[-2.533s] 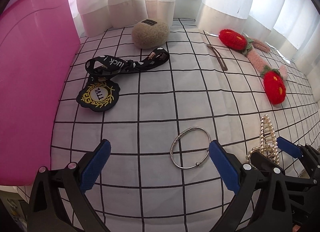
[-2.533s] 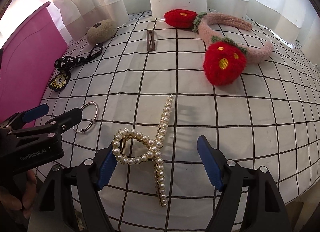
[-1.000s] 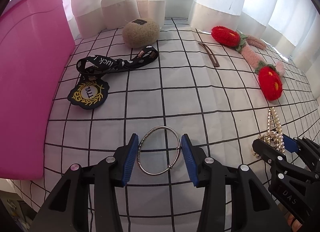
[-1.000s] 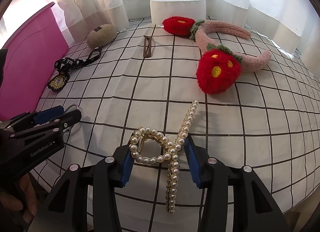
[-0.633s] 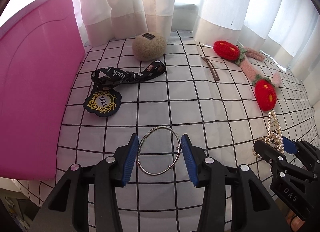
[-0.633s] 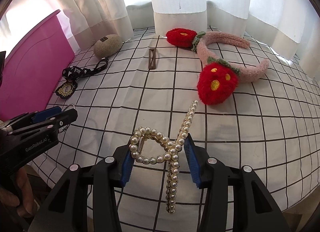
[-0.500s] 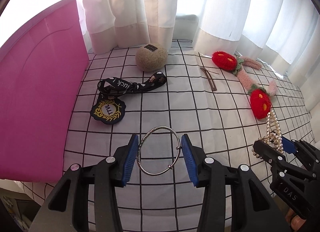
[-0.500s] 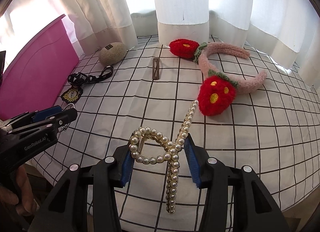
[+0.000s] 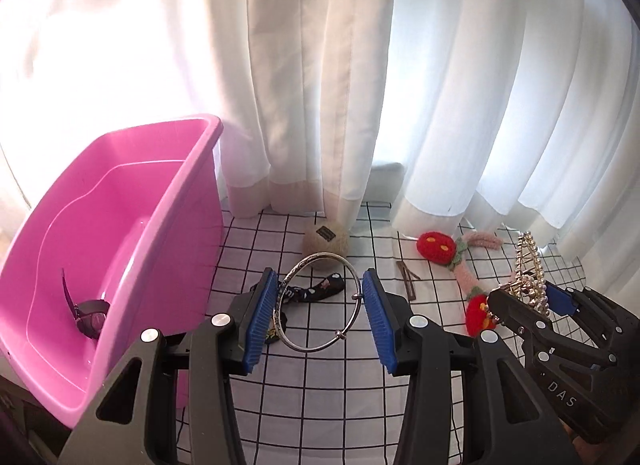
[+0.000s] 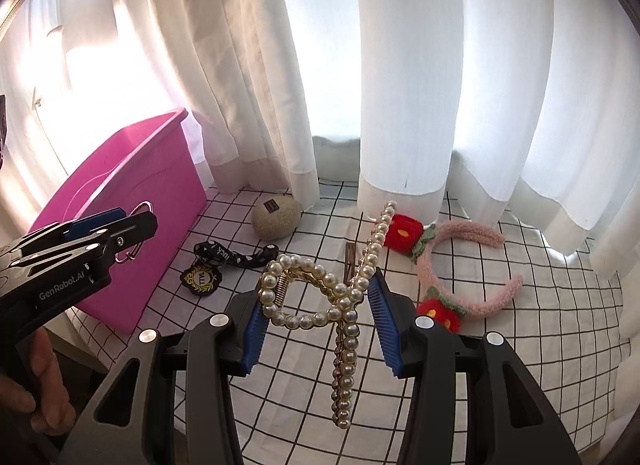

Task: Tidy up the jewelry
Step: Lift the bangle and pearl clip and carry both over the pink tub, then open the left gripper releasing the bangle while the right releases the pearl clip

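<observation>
My left gripper (image 9: 318, 315) is shut on a silver bangle (image 9: 347, 273) and holds it high above the checked cloth, just right of the pink bin (image 9: 120, 201). My right gripper (image 10: 318, 315) is shut on a pearl hair claw (image 10: 316, 285), also lifted well above the cloth. The right gripper with the claw (image 9: 528, 265) shows at the right of the left wrist view. The left gripper with the bangle (image 10: 138, 235) shows at the left of the right wrist view, by the bin (image 10: 132, 185).
A dark watch (image 9: 90, 311) lies inside the bin. On the cloth lie a black lanyard with a badge (image 10: 224, 257), a beige pom-pom (image 10: 276, 217), a brown hair clip (image 10: 350, 259) and a pink headband with red flowers (image 10: 472, 265). White curtains hang behind.
Both grippers have risen high off the cloth with their items. The left one now looks down into the pink bin's opening, which was only seen from the side before.
</observation>
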A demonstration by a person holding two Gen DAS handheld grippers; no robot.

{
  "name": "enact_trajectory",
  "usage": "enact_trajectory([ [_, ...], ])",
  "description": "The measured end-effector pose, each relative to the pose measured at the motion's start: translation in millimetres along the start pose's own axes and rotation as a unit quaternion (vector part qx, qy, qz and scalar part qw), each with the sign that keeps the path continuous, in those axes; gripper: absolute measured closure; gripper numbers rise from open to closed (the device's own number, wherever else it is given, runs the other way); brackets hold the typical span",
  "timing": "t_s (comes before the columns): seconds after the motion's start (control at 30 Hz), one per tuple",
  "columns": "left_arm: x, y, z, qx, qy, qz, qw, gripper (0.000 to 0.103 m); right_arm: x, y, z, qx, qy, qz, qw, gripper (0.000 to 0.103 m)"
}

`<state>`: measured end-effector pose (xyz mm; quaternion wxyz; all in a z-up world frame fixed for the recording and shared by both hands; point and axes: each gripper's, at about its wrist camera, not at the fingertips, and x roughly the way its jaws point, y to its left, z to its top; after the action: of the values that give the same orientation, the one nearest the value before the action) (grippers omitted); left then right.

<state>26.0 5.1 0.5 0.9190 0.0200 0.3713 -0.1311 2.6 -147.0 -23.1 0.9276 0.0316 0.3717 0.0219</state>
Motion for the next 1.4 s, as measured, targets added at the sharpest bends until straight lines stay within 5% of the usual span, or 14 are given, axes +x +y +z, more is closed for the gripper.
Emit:
enact_trajectory([
  [0.3, -48.3, 55.4, 47.0, -0.039, -0.065, 0.058, 0.9954, 0.06, -10.0, 57.8, 72.2, -0.058, -0.065, 0.078, 0.993, 0.057],
  [0.7, -54.2, 152.4, 47.1, -0.096, -0.061, 0.154, 0.9815, 0.06, 24.7, 170.7, 125.2, -0.138, -0.064, 0.185, 0.971, 0.057],
  [1.07, -36.5, 219.5, 22.1, -0.172, -0.007, 0.18, 0.9685, 0.059, 93.0, 249.9, 132.1, -0.182, 0.029, 0.224, 0.957, 0.057],
  [1.4, -5.4, 253.7, 1.0, -0.218, 0.067, 0.188, 0.9554, 0.059, 147.9, 293.8, 120.0, -0.231, 0.104, 0.196, 0.947, 0.057],
])
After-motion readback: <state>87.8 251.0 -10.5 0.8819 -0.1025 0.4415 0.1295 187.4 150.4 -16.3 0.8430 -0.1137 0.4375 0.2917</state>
